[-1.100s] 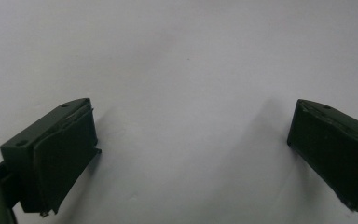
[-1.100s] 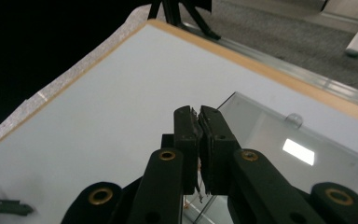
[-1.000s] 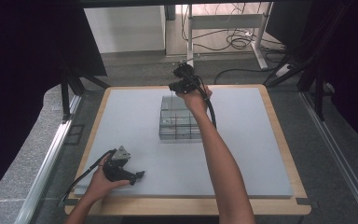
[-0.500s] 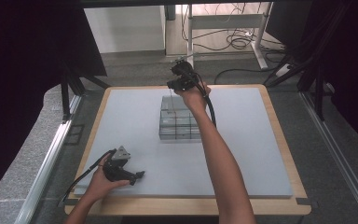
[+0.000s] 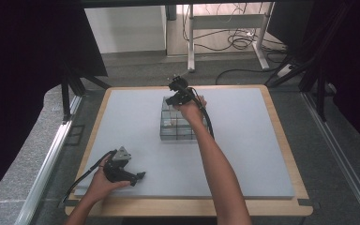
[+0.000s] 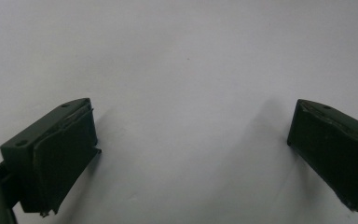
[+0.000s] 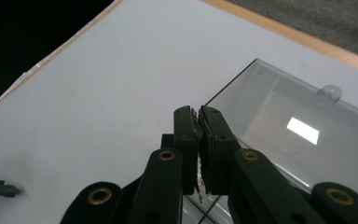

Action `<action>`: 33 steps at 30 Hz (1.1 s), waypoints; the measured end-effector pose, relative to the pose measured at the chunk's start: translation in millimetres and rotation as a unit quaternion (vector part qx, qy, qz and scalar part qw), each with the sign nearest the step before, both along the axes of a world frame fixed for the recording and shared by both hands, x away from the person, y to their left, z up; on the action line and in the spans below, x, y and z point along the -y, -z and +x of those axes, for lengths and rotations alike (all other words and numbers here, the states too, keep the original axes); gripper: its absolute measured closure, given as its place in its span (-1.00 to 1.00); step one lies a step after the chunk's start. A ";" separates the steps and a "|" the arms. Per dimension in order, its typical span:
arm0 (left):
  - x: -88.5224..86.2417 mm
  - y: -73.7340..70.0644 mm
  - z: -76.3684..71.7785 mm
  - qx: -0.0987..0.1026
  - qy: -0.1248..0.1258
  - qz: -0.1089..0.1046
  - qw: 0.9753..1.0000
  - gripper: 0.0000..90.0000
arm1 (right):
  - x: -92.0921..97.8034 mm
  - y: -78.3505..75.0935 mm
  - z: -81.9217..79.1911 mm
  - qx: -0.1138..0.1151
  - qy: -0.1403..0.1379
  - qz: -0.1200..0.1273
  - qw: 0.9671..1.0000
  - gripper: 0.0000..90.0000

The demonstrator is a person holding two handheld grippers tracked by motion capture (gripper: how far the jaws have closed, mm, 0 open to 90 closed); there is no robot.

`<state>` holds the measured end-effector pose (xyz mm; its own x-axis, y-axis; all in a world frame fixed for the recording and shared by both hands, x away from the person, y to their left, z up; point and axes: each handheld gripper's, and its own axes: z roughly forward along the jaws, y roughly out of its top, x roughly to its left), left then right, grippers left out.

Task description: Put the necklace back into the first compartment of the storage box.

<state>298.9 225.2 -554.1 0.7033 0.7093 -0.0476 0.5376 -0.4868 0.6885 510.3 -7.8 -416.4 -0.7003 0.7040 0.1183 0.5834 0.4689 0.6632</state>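
Two claws: you held one in each hand over a grey table (image 5: pixel 243 140) with a wooden rim.
Right claw (image 7: pixel 198 122): its jaws stood pressed together with no gap between them; something thin seemed to hang low between the pads, too small to tell what.
Right claw's place: in the high view your right claw (image 5: pixel 177 92) hovered at the far edge of the box, your arm stretched across the box from the near side.
Box (image 5: pixel 177 123): a clear plastic case with small compartments sat near the middle of the table, somewhat toward the far side, its edges square to the table's.
Lid (image 7: pixel 303 126): in the right gripper view a clear lid with a small tab on its far rim lay just beside and beyond the jaws, to their right, a bright reflection on it.
Key relation: the box lay directly below and toward you from the right claw, so that hand was by far the nearer one; the lid edge ran slantwise past the fingertips.
Left claw (image 6: pixel 191 154): its jaws stood wide apart with nothing between them, looking down on bare table.
Left claw's place: your left claw (image 5: pixel 122 168) rested at the near left of the table, well apart from the box.
Judgement: the work at the lid looked to be yours to do with the right hand, the left waiting idle.
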 end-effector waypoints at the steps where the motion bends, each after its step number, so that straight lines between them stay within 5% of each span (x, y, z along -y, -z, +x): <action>1: 0.0 0.0 0.0 0.000 0.000 0.000 1.000 -0.97 | 0.0 0.0 0.0 0.000 0.000 0.000 1.000 0.87; 19: -0.1 -0.1 -0.1 -0.001 0.001 0.000 1.000 -0.97 | -4.1 75.0 7.4 -0.067 0.009 -0.021 0.997 0.86; 26: -0.1 -0.1 0.0 -0.001 0.001 0.000 1.000 -0.97 | -3.0 76.2 6.5 -0.066 0.003 -0.029 0.997 0.50; 33: -0.1 -0.1 0.0 -0.001 0.002 0.000 1.000 -0.97 | 1.2 68.5 2.3 -0.064 0.003 -0.007 0.998 0.30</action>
<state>299.0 225.2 -554.0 0.7055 0.7070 -0.0481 0.5368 -0.4889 0.6876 512.6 -9.0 -484.9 -0.6750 0.7109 0.1974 0.6665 0.4728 0.5764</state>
